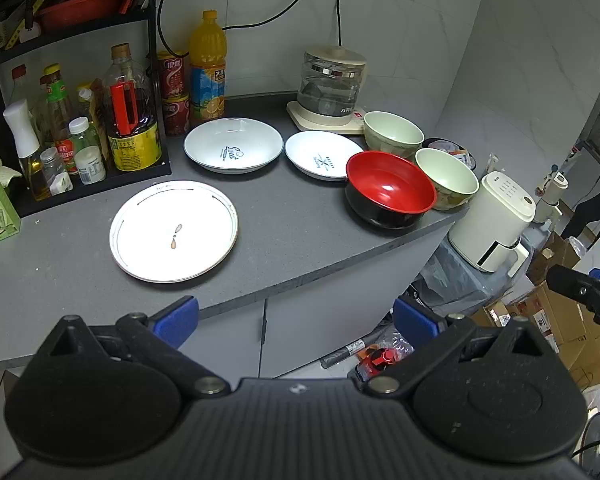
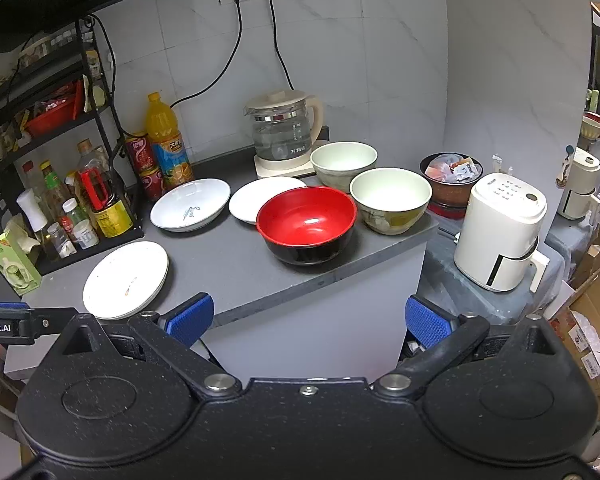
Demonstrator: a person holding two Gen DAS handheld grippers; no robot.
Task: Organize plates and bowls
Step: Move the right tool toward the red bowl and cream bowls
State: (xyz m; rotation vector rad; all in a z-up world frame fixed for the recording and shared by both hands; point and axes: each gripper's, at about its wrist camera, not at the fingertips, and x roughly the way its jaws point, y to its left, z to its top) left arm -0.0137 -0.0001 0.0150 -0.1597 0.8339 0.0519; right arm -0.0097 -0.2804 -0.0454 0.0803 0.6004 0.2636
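Your left gripper (image 1: 296, 320) and right gripper (image 2: 308, 320) both have their fingers spread wide, holding nothing, short of the grey surface (image 1: 292, 216). Ahead of your left fingers lies the flat plate (image 1: 174, 231); beyond it sit two shallow plates (image 1: 233, 145). The red bowl (image 2: 307, 224) stands straight ahead of your right fingers, two pale bowls (image 2: 390, 200) just behind

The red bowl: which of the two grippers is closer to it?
Right, though only slightly. The right gripper faces the red bowl almost head-on from off the counter's edge; the left gripper hangs back beside the flat white plate, both open.
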